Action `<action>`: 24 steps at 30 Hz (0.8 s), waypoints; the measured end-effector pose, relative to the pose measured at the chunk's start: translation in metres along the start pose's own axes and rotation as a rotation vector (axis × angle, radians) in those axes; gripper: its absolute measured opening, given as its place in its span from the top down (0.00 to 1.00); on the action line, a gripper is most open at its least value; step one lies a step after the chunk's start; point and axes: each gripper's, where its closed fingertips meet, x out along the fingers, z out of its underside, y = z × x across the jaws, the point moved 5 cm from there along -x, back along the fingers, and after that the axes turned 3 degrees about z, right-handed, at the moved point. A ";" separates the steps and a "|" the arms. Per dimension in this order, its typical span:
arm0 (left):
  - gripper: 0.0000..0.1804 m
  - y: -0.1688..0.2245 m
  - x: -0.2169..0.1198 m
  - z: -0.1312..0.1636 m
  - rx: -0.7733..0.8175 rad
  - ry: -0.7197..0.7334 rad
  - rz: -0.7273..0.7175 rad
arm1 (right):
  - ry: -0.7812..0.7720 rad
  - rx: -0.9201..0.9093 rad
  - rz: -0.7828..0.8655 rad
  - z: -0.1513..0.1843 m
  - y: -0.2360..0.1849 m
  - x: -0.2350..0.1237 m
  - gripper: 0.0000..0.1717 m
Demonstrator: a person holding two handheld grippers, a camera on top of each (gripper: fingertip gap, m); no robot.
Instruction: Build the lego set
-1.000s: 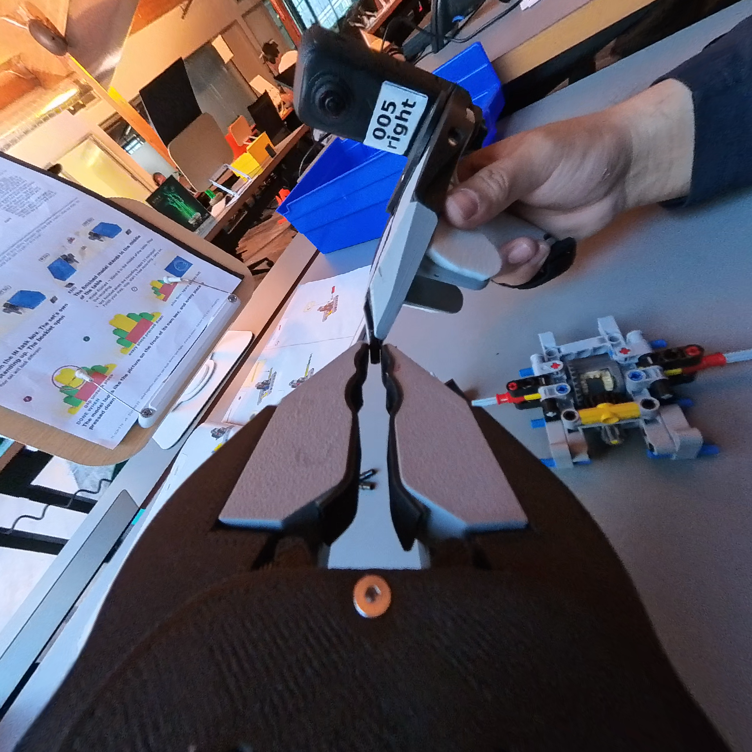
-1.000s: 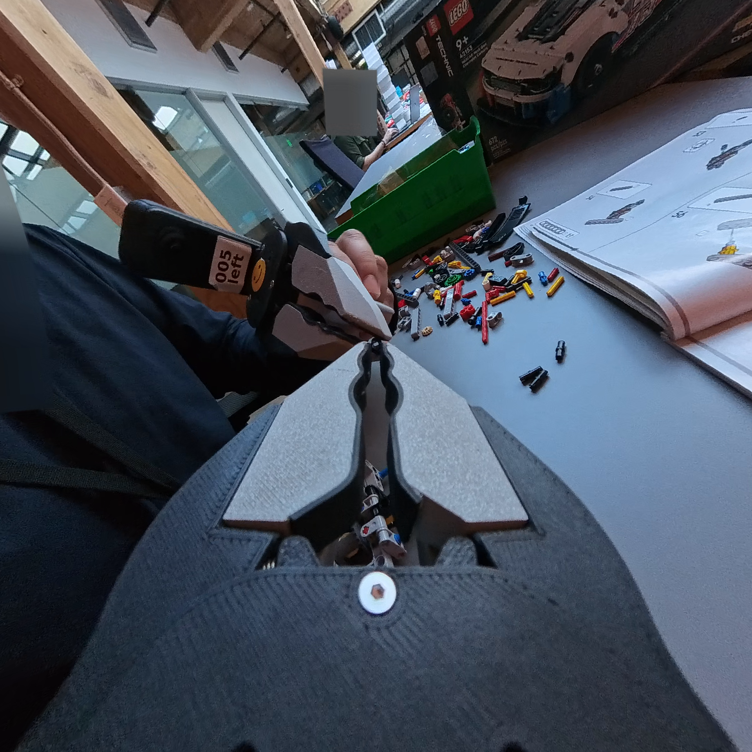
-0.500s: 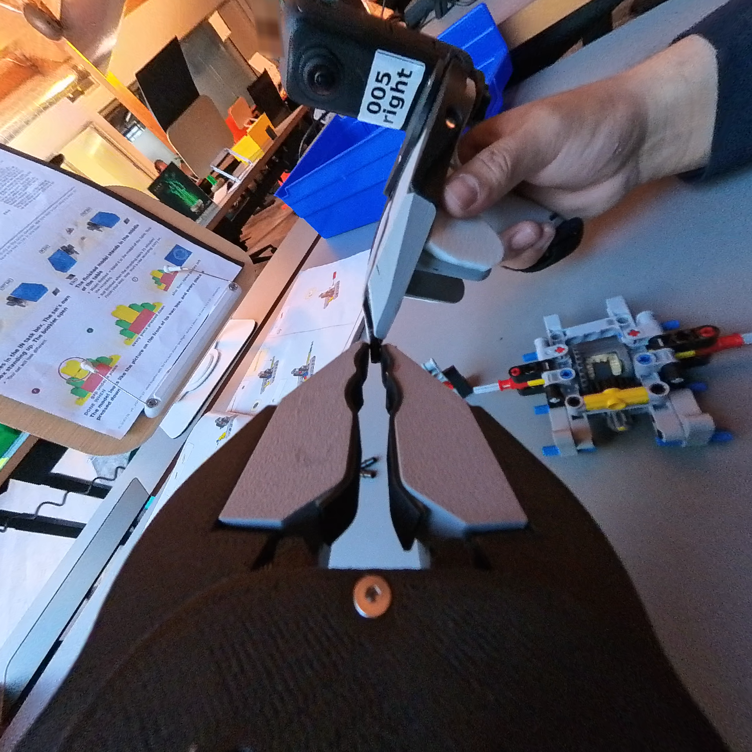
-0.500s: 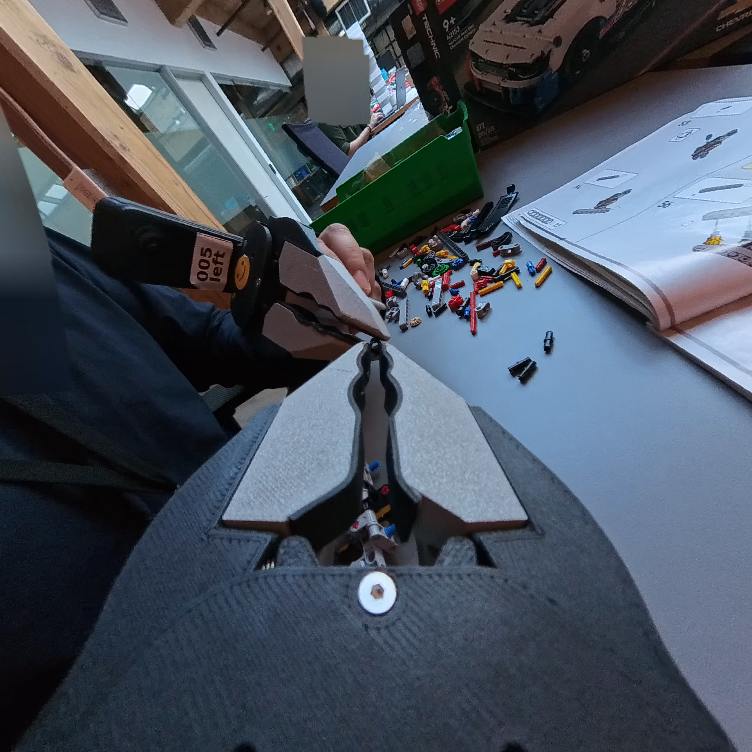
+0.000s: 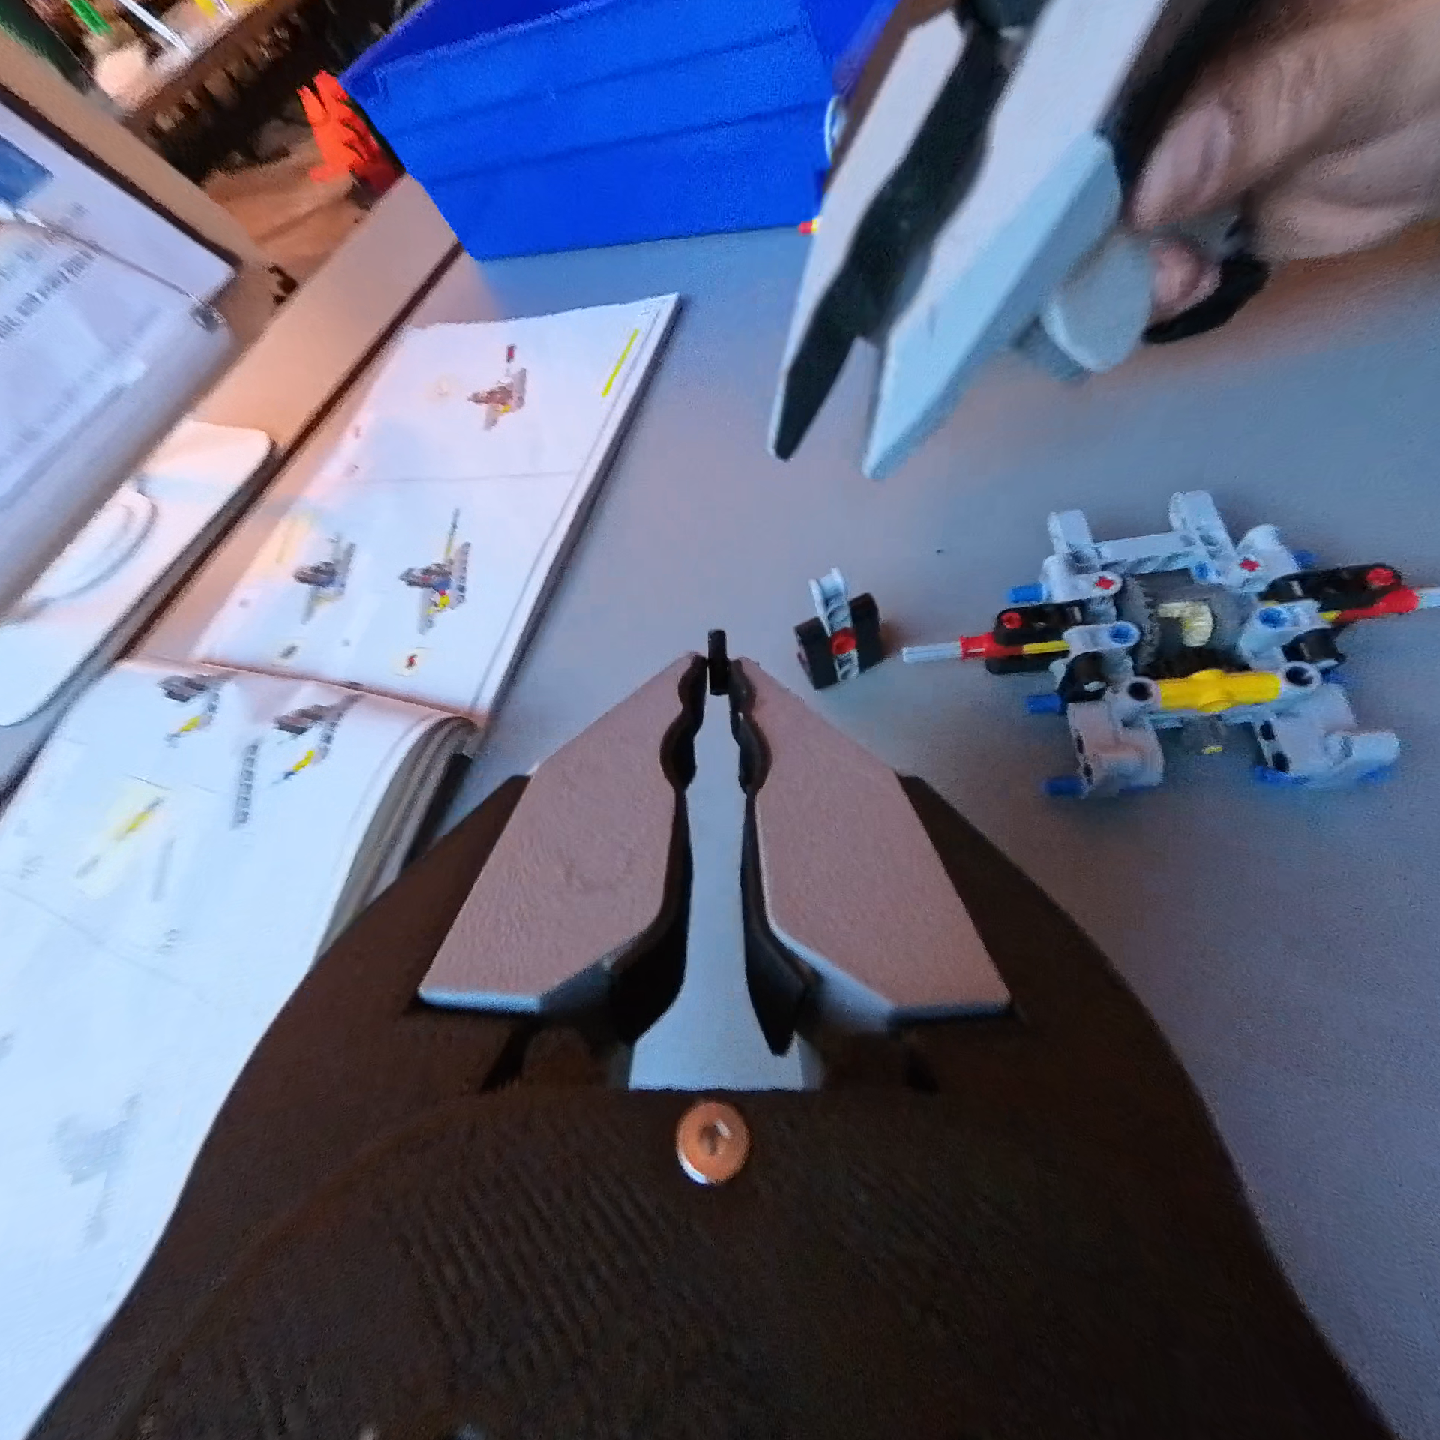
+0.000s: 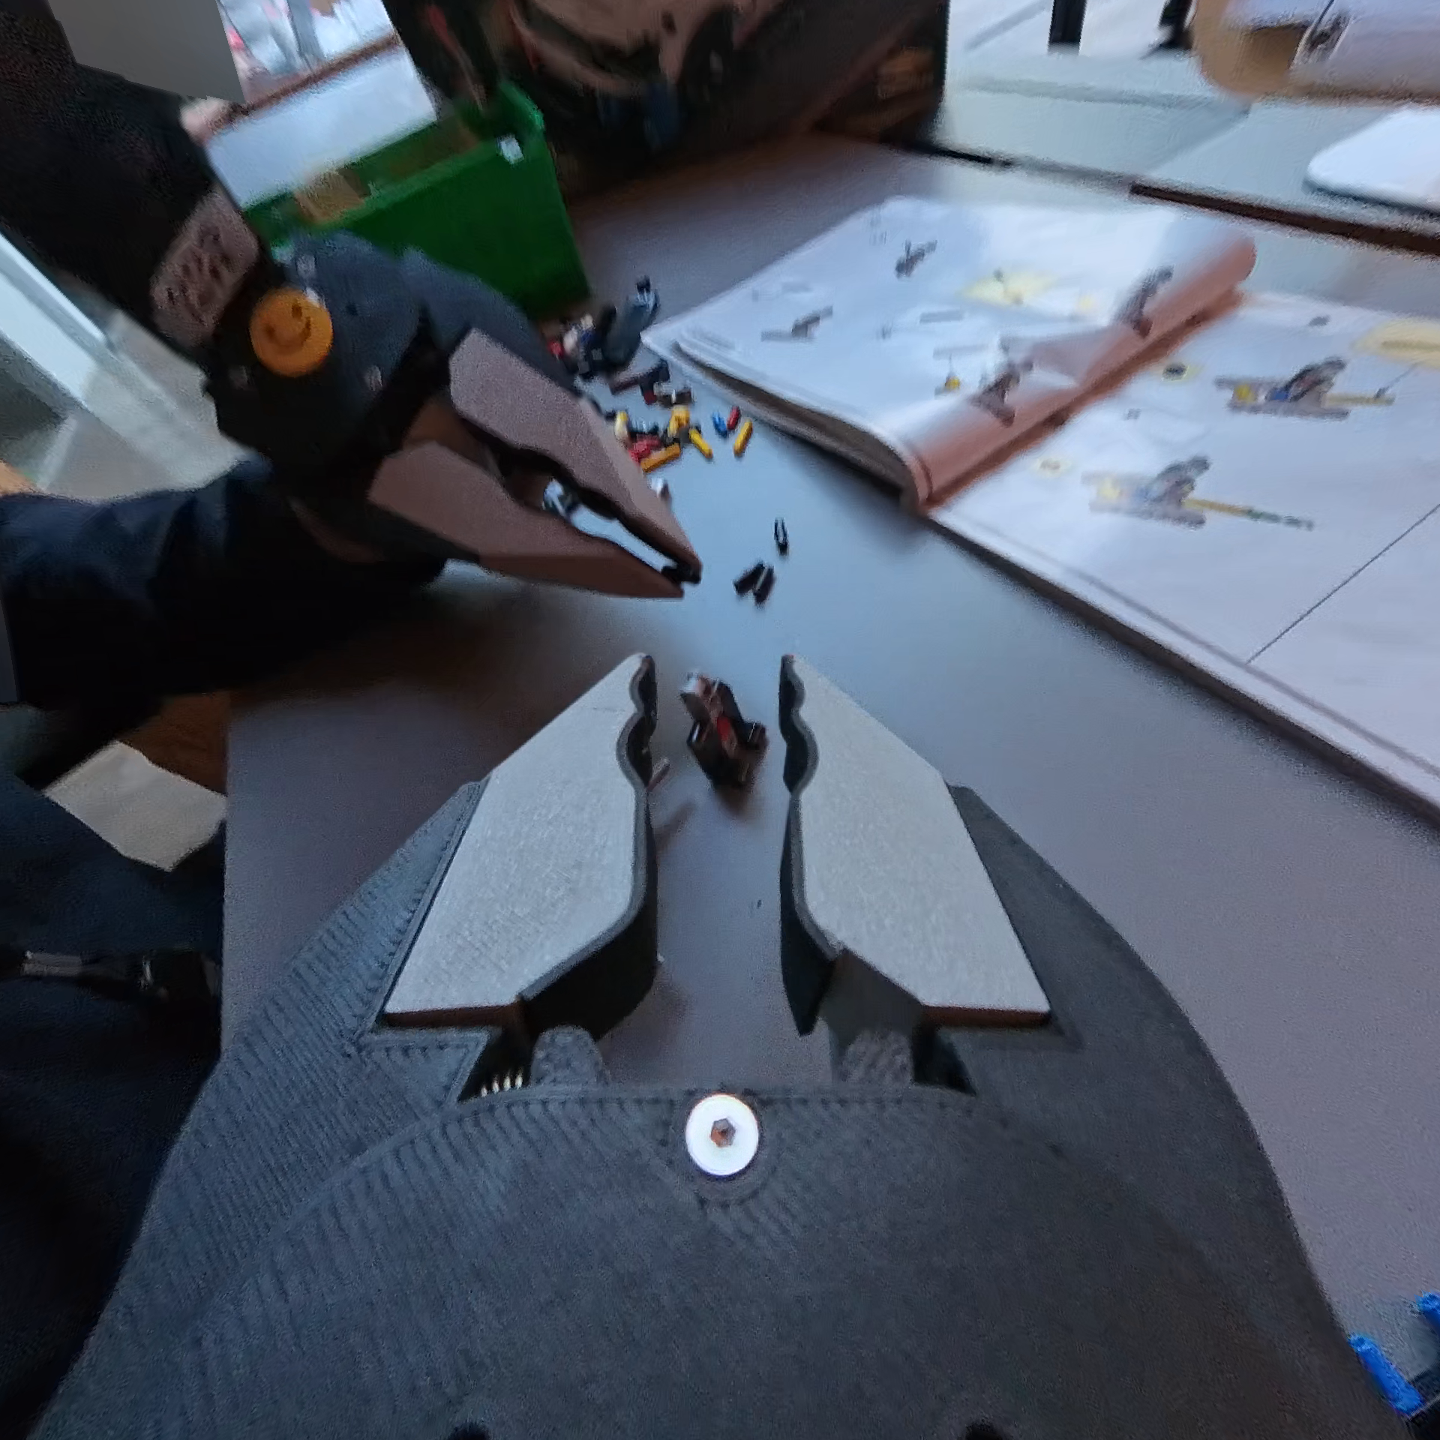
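Observation:
My left gripper (image 5: 717,676) is shut on a small black pin (image 5: 716,658) that sticks out past its tips, a little above the grey table (image 5: 701,467). It also shows in the right wrist view (image 6: 676,575), still pinching the pin. My right gripper (image 6: 713,662) is open and holds nothing. A small black, grey and red sub-assembly (image 6: 721,732) lies on the table and shows between its fingers, untouched. In the left wrist view the right gripper (image 5: 826,464) hangs open above that sub-assembly (image 5: 838,639). A larger grey, black and yellow model (image 5: 1192,662) sits to the right.
An open instruction booklet (image 5: 436,483) lies to the left, also in the right wrist view (image 6: 1091,405). A blue bin (image 5: 608,117) stands behind it. A green bin (image 6: 467,202), a pile of loose small parts (image 6: 670,421) and three black pins (image 6: 756,580) lie beyond. Across from one pair of fingers to the other is roughly 5 centimeters.
The two grippers' tips were touching, with the right one shut. The right gripper has opened and drawn away. The left gripper stays shut on the black pin and has tilted towards the table.

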 end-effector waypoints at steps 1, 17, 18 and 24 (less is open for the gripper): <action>0.98 -0.001 0.001 0.002 -0.035 0.003 0.017 | -0.038 -0.002 0.008 0.006 -0.003 0.003 0.83; 0.98 -0.005 0.005 0.015 -0.129 -0.035 0.030 | -0.322 -0.075 0.059 0.029 0.006 0.027 0.92; 0.98 -0.005 0.005 0.015 -0.127 -0.037 0.031 | -0.322 -0.082 0.065 0.029 0.008 0.025 0.92; 0.98 -0.003 0.006 0.016 -0.116 -0.043 0.042 | -0.323 -0.108 0.084 0.028 0.013 0.012 0.91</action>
